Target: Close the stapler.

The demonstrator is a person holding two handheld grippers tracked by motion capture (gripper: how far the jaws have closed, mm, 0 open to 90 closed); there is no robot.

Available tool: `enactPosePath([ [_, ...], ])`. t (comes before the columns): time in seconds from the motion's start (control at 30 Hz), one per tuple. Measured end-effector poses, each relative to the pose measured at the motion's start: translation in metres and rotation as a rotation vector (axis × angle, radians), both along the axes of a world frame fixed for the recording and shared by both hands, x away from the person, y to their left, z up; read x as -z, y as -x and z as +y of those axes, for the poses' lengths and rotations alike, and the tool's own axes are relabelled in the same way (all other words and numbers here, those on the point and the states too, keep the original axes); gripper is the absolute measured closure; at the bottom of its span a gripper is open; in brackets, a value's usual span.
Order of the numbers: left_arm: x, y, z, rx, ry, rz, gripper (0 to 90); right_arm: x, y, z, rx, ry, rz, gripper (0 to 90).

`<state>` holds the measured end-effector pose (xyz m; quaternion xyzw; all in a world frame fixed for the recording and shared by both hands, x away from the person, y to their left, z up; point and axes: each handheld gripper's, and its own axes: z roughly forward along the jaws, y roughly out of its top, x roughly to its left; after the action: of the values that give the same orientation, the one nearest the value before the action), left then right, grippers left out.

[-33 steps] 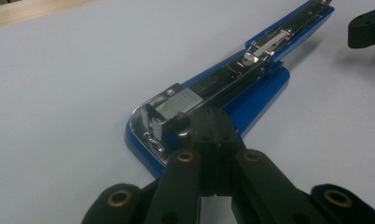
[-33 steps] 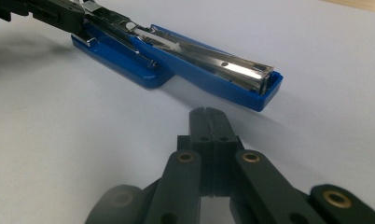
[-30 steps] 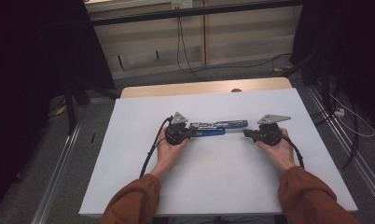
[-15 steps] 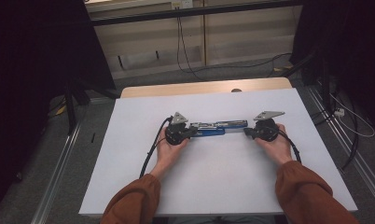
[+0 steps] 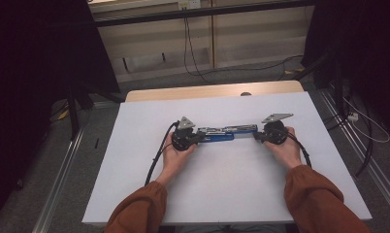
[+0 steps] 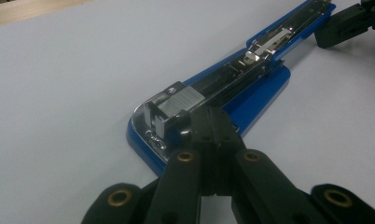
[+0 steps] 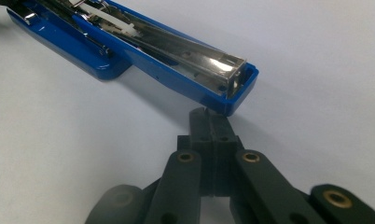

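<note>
**Item: blue stapler, opened flat, one gripper at each end**

We are working on a stapler lying stretched open near the middle of the white table. We are keeping the left gripper clenched with nothing between its jaws, its tips resting on the base end beside the metal head. We are keeping the right gripper clenched and empty too, its tips just at the far blue end; whether they touch, we cannot tell.

Handling, as we judge it: we are pinning one end while nudging the other, so we are pressing gently and level, lest the smooth plastic skate on the slick top.

Materials: glossy blue plastic shell, rounded corners; bright steel channel, long and narrow; small spring clip; matt black ribbed jaws.
</note>
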<state>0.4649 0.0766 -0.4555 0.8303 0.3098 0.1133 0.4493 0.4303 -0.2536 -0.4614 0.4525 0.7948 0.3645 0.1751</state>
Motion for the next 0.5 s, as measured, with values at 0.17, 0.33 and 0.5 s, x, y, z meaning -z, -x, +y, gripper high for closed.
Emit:
enactPosePath([
  [0.17, 0.0001, -0.0002, 0.0001, 0.003, 0.002, 0.0, 90.0, -0.0002, -0.0003, 0.0016, 0.007, 0.005, -0.003, 90.0],
  [0.33, 0.0, -0.0002, 0.0001, 0.007, -0.008, -0.008, 90.0, -0.0004, -0.0014, 0.0019, 0.009, 0.0, 0.002, 90.0],
  [0.5, 0.0, -0.0007, 0.0008, 0.008, -0.006, -0.008, 90.0, 0.0, -0.0018, 0.0019, 0.01, -0.006, -0.001, 90.0],
])
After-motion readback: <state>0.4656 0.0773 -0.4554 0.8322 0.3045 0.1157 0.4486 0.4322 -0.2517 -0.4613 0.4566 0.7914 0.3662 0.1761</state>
